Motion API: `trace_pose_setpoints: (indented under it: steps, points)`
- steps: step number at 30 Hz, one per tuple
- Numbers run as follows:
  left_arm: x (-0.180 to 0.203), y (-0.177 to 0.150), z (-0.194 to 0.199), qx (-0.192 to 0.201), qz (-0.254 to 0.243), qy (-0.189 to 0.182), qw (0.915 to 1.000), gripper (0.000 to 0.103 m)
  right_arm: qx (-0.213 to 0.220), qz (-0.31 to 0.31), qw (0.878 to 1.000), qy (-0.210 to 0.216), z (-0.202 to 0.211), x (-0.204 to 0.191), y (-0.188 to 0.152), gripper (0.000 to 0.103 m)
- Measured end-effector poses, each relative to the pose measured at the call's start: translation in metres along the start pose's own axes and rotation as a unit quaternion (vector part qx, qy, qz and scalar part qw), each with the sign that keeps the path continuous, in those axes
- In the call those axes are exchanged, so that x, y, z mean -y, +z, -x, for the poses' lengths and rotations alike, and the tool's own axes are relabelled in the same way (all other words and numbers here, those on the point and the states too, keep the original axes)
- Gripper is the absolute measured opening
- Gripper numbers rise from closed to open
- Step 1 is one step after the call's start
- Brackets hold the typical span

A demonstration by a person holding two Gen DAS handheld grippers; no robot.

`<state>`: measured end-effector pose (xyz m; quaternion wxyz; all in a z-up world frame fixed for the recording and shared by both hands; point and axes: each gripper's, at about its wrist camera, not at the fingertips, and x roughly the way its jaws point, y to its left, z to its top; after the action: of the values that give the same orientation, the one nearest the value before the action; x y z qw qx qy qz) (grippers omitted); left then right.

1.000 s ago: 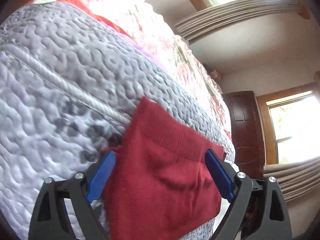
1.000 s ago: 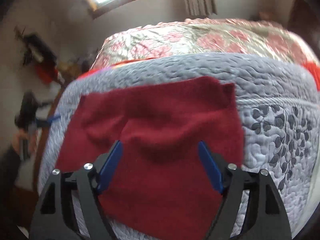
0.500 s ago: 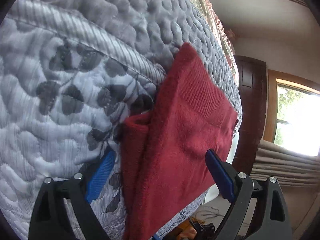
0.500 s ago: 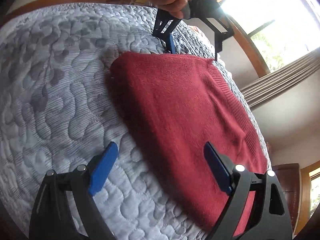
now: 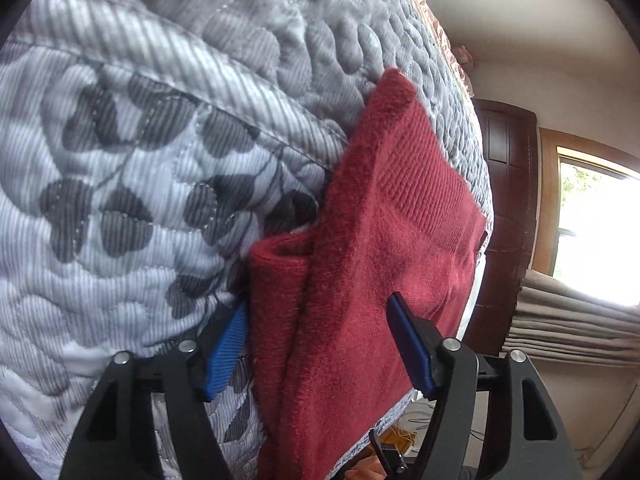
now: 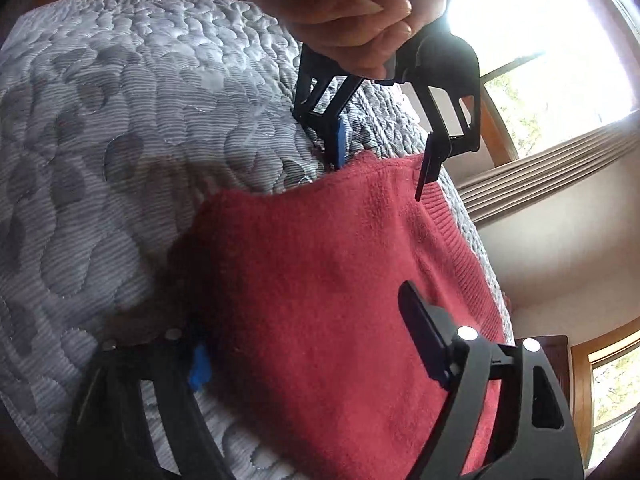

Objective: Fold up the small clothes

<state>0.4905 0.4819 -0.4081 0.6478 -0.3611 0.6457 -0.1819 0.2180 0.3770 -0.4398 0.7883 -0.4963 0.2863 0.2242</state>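
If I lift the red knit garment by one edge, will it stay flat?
Probably not. The red knit garment already curls into a soft fold at its near edge, so it looks floppy. Its fuzzy surface suggests it will drag on the quilt rather than slide.

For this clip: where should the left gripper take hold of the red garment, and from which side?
Probably the doubled edge of the red garment facing the left gripper, approached flat along the grey quilt. That edge is a thick rolled fold lifted slightly off the quilt, and the open fingers already straddle it. The right gripper straddles the opposite end.
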Motion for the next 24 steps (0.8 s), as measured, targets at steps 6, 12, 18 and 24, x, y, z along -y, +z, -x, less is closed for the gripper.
trace_pose_setpoints:
  steps: [6, 12, 18, 24]
  points:
    - [-0.009, -0.006, 0.002, -0.007, 0.028, 0.018, 0.9994, 0.021, -0.017, -0.066, 0.995, 0.068, 0.002, 0.021, 0.003, 0.026]
    - [0.033, -0.010, 0.015, 0.001, 0.009, 0.023, 0.9997, 0.016, 0.001, -0.144, 0.985, 0.094, 0.018, 0.074, 0.005, 0.019]
    - [0.096, -0.011, 0.025, 0.002, -0.024, 0.040, 0.9989, 0.016, 0.009, -0.215, 0.972, 0.098, 0.047, 0.121, -0.002, 0.019]
    - [0.157, -0.016, 0.024, 0.002, -0.050, 0.060, 0.9969, 0.016, 0.015, -0.280, 0.956, 0.093, 0.073, 0.158, -0.025, 0.018]
